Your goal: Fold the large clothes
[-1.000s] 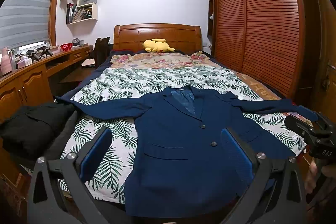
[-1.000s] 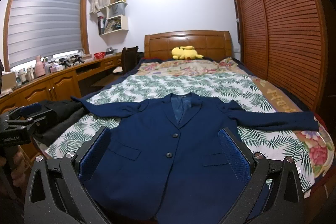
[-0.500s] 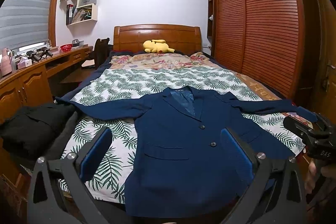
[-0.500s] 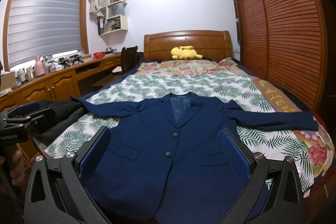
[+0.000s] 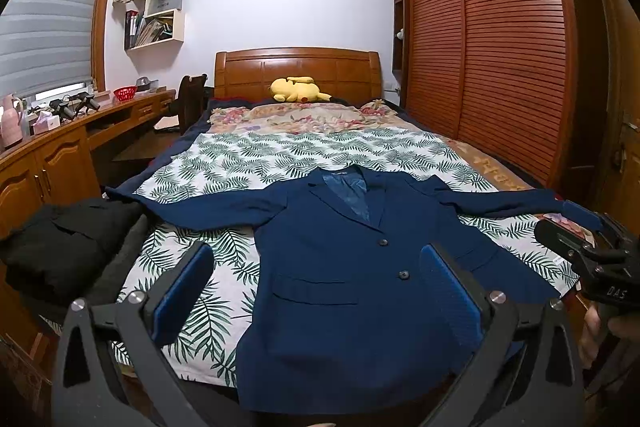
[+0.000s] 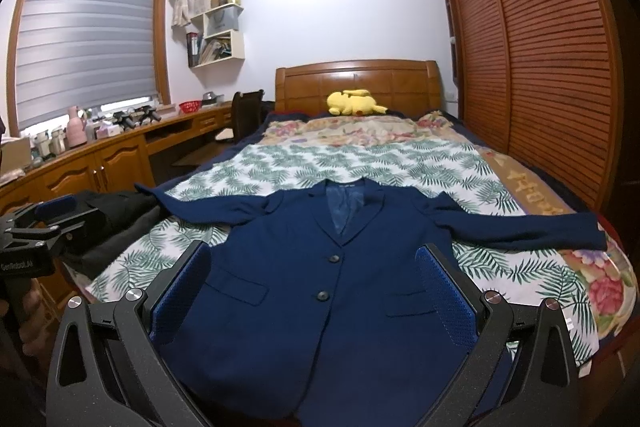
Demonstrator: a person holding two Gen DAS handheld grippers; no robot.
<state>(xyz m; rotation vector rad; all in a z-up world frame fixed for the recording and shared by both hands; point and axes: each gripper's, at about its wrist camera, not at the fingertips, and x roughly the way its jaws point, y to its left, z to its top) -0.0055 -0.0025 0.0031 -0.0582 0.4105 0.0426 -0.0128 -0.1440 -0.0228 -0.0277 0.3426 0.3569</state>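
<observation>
A navy blue blazer (image 5: 344, 267) (image 6: 320, 267) lies flat and face up on the leaf-print bedspread (image 5: 280, 155) (image 6: 320, 163), buttoned, both sleeves spread out sideways, hem at the foot of the bed. My left gripper (image 5: 316, 283) hovers open above the blazer's lower left side, nothing between its blue pads. My right gripper (image 6: 316, 287) hovers open over the blazer's lower front, also holding nothing. Each gripper shows at the edge of the other's view, held by a hand.
A pile of black clothes (image 5: 64, 251) (image 6: 116, 223) sits at the bed's left corner. A wooden desk (image 5: 60, 143) runs along the left wall, slatted wardrobe doors (image 5: 500, 59) along the right. A yellow plush toy (image 5: 298, 90) lies by the headboard.
</observation>
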